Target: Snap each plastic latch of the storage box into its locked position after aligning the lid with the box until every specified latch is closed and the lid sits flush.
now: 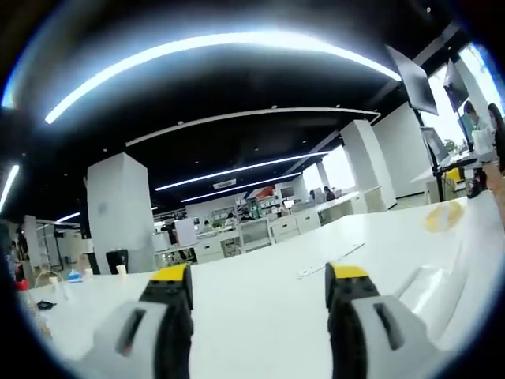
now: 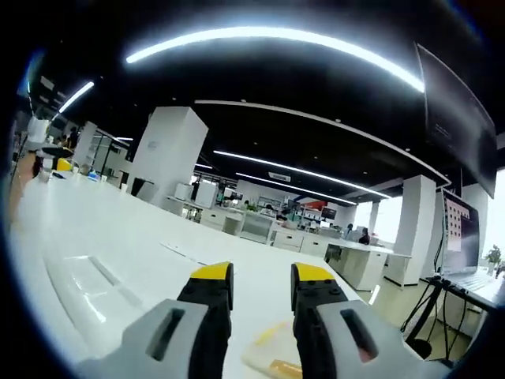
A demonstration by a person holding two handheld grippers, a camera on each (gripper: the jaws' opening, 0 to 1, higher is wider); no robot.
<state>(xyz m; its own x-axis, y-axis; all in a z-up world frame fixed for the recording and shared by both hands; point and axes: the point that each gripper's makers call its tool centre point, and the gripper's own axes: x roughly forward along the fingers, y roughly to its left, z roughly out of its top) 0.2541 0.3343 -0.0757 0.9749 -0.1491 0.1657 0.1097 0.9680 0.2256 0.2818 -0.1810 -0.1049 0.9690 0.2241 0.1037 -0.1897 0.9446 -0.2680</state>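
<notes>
A clear plastic piece (image 1: 430, 286), apparently the storage box or its lid, lies on the white table (image 1: 260, 316) at the right of the left gripper view. It also lies low at the left in the right gripper view (image 2: 87, 286). I cannot make out any latches. My left gripper (image 1: 259, 275) is open wide over bare table, left of the plastic, with nothing between its yellow-tipped jaws. My right gripper (image 2: 262, 273) is open with a narrower gap and holds nothing. It sits right of the clear plastic, above a yellowish flat object (image 2: 272, 357).
A yellow ring-shaped mark or object (image 1: 443, 217) sits on the table beyond the plastic. Monitors on stands (image 1: 434, 142) and a laptop (image 2: 465, 276) stand off the table's end. A white pillar (image 1: 118, 209) and rows of desks fill the background.
</notes>
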